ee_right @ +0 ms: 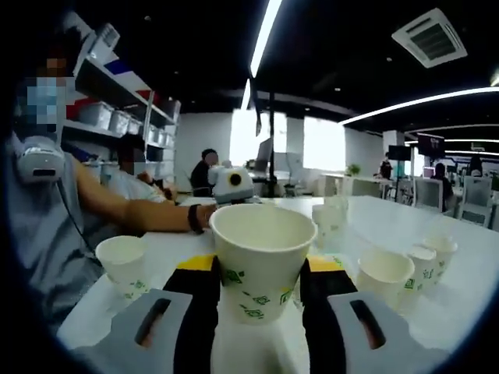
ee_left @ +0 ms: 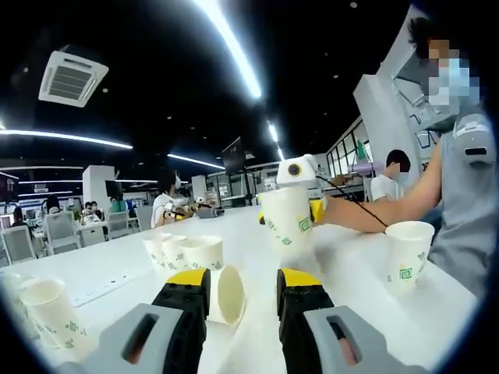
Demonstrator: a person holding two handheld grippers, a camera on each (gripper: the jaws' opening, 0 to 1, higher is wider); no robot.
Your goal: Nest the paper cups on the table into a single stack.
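White paper cups with green marks stand and lie on a white table (ee_left: 351,312). My right gripper (ee_right: 261,273) is shut on an upright paper cup (ee_right: 257,257), one jaw on each side of its wall. The left gripper view shows that right gripper (ee_left: 288,214) and its held cup (ee_left: 285,226) across the table. My left gripper (ee_left: 243,284) is open. A cup lying on its side (ee_left: 228,294) rests just ahead, close to the left jaw, mouth facing right. More cups: a cluster (ee_left: 183,253), a single upright cup (ee_left: 409,253), and a tilted cup (ee_left: 51,312).
Around the held cup stand single cups (ee_right: 125,265), (ee_right: 382,273), (ee_right: 437,253) and a short stack (ee_right: 327,214). A person's forearm (ee_right: 140,214) reaches over the table from the left. A flat white power strip (ee_left: 101,288) lies on the table. People and chairs fill the background.
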